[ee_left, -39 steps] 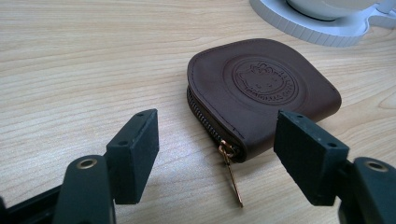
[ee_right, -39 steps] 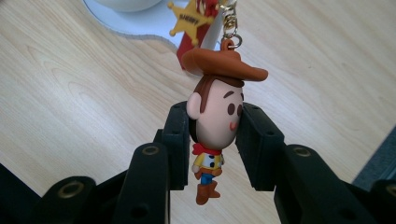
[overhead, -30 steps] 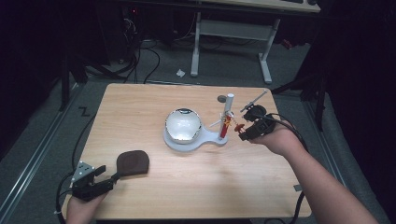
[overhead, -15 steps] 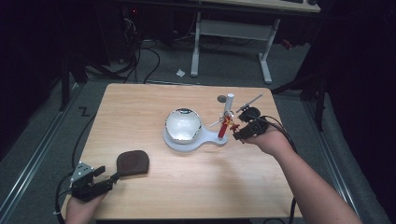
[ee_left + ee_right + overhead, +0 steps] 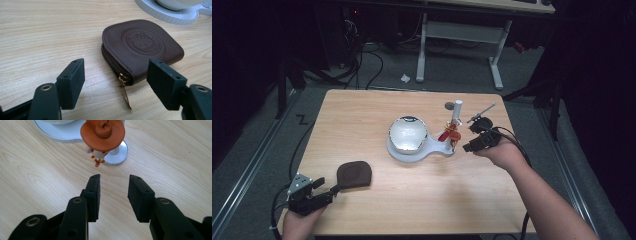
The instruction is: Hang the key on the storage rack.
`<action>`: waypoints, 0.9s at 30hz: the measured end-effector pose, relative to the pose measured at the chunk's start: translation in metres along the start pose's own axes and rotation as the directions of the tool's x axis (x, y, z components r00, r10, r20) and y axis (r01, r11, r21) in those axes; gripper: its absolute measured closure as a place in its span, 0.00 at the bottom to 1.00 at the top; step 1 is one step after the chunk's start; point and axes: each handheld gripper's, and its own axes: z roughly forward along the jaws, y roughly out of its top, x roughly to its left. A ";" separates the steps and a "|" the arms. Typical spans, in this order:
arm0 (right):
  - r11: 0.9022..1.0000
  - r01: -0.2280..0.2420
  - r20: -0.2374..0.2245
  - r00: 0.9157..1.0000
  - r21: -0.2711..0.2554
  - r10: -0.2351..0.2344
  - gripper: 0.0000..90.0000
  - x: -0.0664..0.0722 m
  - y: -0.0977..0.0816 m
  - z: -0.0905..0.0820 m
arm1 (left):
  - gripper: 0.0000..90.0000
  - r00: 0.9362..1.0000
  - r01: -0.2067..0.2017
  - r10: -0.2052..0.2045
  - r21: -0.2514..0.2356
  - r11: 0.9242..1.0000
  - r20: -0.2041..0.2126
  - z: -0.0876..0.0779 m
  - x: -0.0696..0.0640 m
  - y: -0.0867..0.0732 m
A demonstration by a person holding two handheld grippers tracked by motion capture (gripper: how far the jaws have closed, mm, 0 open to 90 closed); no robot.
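The right gripper [image 5: 475,140] is held just beside the small figure [image 5: 450,135] that hangs on the white stand [image 5: 412,150]. In the right gripper view, its two black fingers [image 5: 93,195] are seen apart with a narrow gap between them, and nothing but bare table [image 5: 37,182] lies in that gap. The jaws have just been opening, and no thing is gripped between them. The figure [image 5: 102,135], topped by a round orange hat, is seen just ahead of the fingertips and clear of them, hung against the round foot of the post [image 5: 120,151]. The stand's white base [image 5: 60,132] is seen beyond the left finger, farther off.

The left gripper [image 5: 319,192] is held low at the near edge of the table, with its fingertips aimed at the brown pouch [image 5: 354,174]. In the left gripper view, its fingers [image 5: 72,80] are spread wide and are pressed on nothing. The pouch [image 5: 140,50] is laid flat on the wood just ahead of the fingers, nearer the right one, and is not touched by either. Its zip edge is turned toward the fingertips, and the gold zip pull [image 5: 126,93] is stretched out on the table into the gap between the fingers. A round stamped mark is shown on the pouch's top. The rim of the white stand [image 5: 172,17] is seen well beyond the pouch.
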 end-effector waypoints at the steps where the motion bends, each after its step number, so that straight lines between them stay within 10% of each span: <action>1: 1.000 -0.007 0.005 1.000 -0.005 0.007 0.69 0.000 -0.003 -0.003 | 0.35 1.000 0.002 -0.002 -0.002 1.000 0.002 0.000 0.000 0.000; 27: 0.996 -0.060 0.082 0.994 -0.070 0.065 0.63 0.007 -0.068 0.009 | 0.36 0.998 0.032 -0.033 0.025 0.999 0.050 0.003 -0.001 0.002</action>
